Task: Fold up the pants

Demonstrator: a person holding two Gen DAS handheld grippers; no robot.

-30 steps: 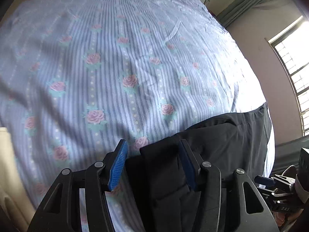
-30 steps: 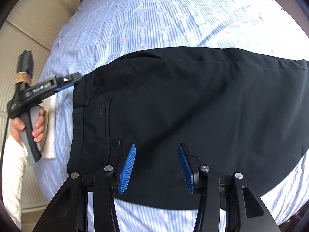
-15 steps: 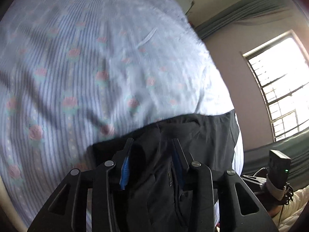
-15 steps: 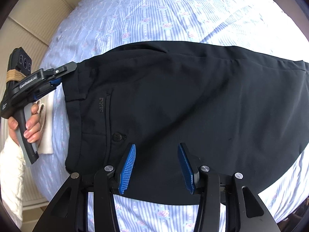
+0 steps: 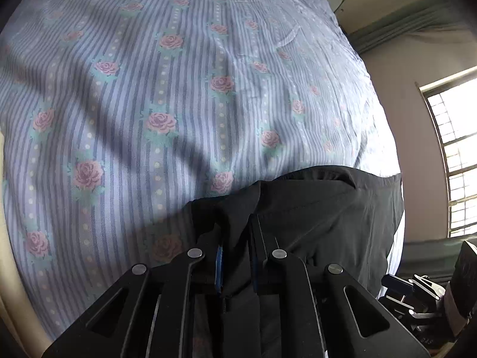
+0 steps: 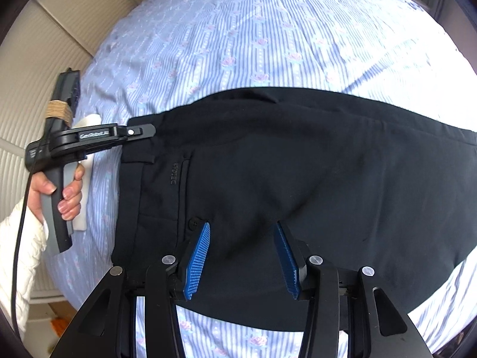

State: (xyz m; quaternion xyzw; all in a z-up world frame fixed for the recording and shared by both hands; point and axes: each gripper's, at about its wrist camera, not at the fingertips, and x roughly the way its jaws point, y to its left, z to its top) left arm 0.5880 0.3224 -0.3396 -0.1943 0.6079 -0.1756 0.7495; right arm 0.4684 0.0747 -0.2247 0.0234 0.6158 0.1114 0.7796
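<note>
The black pants (image 6: pixel 286 185) lie spread flat across the striped floral bedsheet (image 6: pixel 268 29), waistband end toward the left gripper (image 5: pixel 235 253). That gripper's jaws have just been closing and now clamp a bunched fold of waistband cloth between the pads, evidently to anchor one corner for lifting. The right gripper (image 6: pixel 243 256) hangs over the seat area beside the back-pocket button (image 6: pixel 193 223), jaws parted, cloth beneath the fingertips but not pinched. Judgement: a second grip is pending before the fold begins.
</note>
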